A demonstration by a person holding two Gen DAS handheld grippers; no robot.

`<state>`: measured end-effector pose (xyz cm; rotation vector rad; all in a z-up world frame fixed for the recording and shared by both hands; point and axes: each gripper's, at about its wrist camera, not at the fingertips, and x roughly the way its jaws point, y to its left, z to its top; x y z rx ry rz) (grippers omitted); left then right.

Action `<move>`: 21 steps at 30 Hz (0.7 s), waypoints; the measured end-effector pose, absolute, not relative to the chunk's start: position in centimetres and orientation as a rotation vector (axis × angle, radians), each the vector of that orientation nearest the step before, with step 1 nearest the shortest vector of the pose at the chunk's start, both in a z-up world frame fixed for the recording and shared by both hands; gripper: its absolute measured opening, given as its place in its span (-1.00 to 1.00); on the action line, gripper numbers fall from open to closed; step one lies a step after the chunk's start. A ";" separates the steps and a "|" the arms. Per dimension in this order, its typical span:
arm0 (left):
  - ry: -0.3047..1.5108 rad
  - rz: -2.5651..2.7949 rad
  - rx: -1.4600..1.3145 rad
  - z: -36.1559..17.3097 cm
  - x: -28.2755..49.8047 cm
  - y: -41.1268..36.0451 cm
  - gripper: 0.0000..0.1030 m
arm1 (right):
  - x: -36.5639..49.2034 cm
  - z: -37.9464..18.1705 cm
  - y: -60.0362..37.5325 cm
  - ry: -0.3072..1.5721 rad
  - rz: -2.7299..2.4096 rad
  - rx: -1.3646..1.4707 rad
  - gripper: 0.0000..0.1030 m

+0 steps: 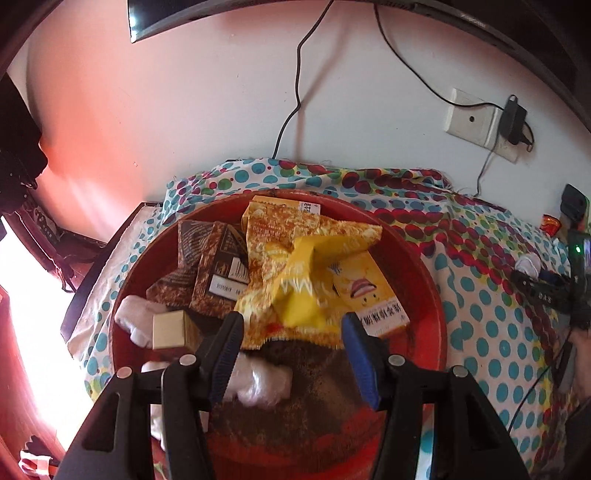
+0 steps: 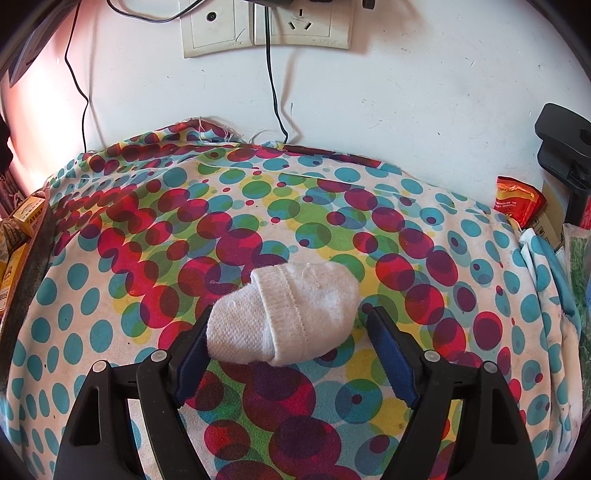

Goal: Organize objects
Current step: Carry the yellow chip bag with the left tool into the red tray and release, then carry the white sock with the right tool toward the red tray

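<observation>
A red basin (image 1: 424, 280) on the dotted cloth holds brown boxes (image 1: 218, 266), a yellow box (image 1: 373, 295), a small tan box (image 1: 171, 328), white socks (image 1: 135, 314) and a crumpled yellow snack bag (image 1: 299, 295). My left gripper (image 1: 291, 323) hangs open over the basin, and the bag lies just beyond its fingertips with no pad pressing on it. In the right wrist view a rolled white sock (image 2: 291, 314) rests on the cloth (image 2: 147, 236). My right gripper (image 2: 291, 325) straddles it, open. Its left finger (image 2: 192, 343) touches the sock while the right one stands clear.
Wall sockets (image 2: 266, 26) with black cables (image 2: 273, 92) sit behind the table. A red snack packet (image 2: 517, 203) and a black stand (image 2: 565, 147) are at the right edge. The basin's rim (image 2: 33, 258) shows far left. A clear plastic bag (image 1: 262, 384) lies in the basin.
</observation>
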<state>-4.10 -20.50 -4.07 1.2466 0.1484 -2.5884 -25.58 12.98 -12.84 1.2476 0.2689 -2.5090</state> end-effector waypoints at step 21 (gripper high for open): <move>0.197 -2.800 1.056 -7.4 9.0 -17.6 0.10 | -25.5 -13.0 12.9 0.308 -2.567 1.277 0.81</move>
